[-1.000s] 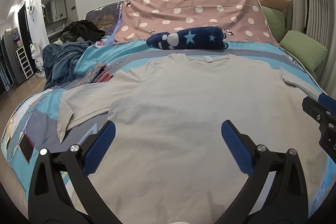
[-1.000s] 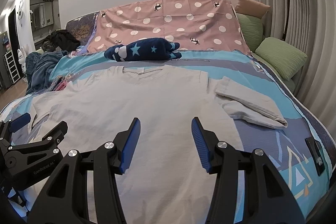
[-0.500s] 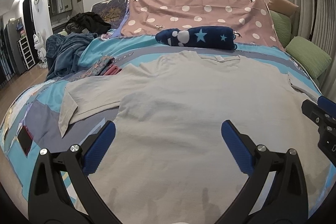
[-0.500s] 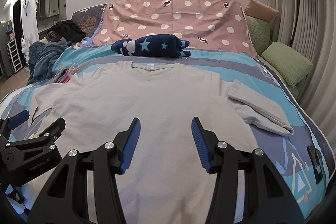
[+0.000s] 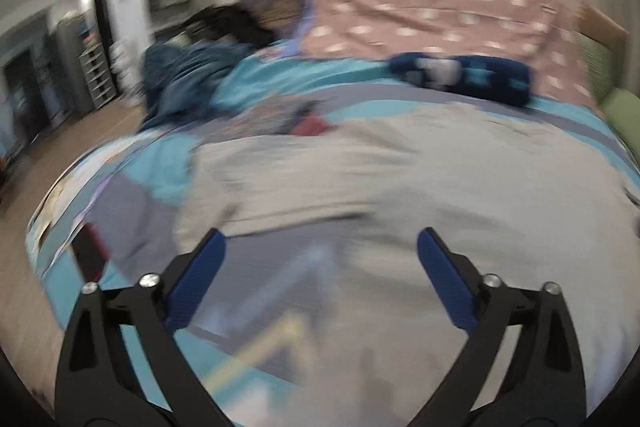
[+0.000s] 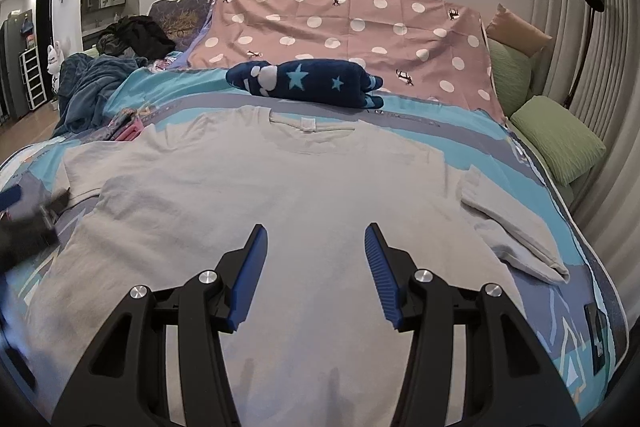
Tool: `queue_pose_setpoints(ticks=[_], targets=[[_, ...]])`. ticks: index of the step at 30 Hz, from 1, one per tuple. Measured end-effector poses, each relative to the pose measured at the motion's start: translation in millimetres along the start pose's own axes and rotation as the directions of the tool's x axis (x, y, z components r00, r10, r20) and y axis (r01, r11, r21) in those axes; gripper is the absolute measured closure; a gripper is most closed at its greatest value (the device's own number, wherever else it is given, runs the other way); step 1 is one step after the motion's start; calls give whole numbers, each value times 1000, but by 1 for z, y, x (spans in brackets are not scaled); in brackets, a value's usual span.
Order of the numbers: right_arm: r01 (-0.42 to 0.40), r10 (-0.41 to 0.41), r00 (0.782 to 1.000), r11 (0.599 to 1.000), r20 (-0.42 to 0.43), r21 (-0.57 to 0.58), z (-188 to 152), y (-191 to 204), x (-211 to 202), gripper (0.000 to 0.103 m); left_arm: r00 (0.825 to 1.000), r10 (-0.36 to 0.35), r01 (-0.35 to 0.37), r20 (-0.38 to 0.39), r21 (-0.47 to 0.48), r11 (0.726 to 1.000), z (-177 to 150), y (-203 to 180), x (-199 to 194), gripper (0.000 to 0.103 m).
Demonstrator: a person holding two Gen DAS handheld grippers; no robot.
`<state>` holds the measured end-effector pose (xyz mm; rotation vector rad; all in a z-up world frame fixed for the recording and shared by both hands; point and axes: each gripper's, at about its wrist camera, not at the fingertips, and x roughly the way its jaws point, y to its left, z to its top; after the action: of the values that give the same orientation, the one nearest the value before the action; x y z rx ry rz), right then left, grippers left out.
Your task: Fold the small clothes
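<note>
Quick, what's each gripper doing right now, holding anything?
Left gripper: wide, closing, empty, above the shirt.
Right gripper: open, empty, above the shirt.

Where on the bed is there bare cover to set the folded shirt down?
Bare cover lies between the shirt's collar and the blue roll, and at the near right corner past the right sleeve. The far left is crowded with a blanket and dark clothes.

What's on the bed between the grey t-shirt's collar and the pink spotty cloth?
A rolled navy blanket with stars lies between the t-shirt and the spotty cloth, clearest in the right wrist view.
</note>
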<state>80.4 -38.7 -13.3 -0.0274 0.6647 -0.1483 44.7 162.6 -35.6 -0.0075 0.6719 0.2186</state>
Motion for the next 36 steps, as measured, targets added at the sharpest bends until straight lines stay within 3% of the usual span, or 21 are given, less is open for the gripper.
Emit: queue_pose_setpoints(ticks=[3,4,9,14,18,19,20,22,23,27,31,33,36], targets=[[-5,5,1000,1000,-20,8,2,0,5,50,997,49,-54,-63,-85,995,12,51,37,19],[-3,3,1000,1000,-26,7,2,1,7,50,991,58,-70,-118,-102,992,16,71,60,22],[4,-5,1000,1000,-28,-13,3,6,9,50,960,-1,-50,-280,-175,983,22,118,134,25],[14,-14,999,1000,-47,-12,3,6,17,50,941,-36,-22,-335,-167,986,24,113,167,20],[15,-15,998,1000,-63,-3,4,6,23,50,919,19,-76,-393,-131,989,23,108,195,21],[14,-14,998,1000,-64,-4,4,6,24,50,917,0,-69,-400,-157,985,24,111,200,34],[13,-14,998,1000,-64,-5,4,6,25,50,916,-39,-44,-400,-196,980,26,117,203,62],[13,-13,998,1000,-64,-6,4,4,27,50,909,-95,-15,-406,-259,966,28,124,204,86],[12,-13,998,1000,-64,-3,4,4,26,50,911,-110,-7,-398,-281,960,31,128,199,89],[7,-7,998,1000,-58,4,6,1,29,50,934,-150,60,-325,-273,960,50,125,164,91],[-18,18,999,1000,-44,0,10,-1,28,50,926,-286,234,-244,-223,946,78,92,115,91],[-28,28,999,1000,-32,-2,11,-3,25,50,933,-290,265,-212,-138,954,89,65,90,91],[-44,44,999,999,-11,-8,9,-9,19,50,917,-342,332,-207,-84,940,100,30,68,91]])
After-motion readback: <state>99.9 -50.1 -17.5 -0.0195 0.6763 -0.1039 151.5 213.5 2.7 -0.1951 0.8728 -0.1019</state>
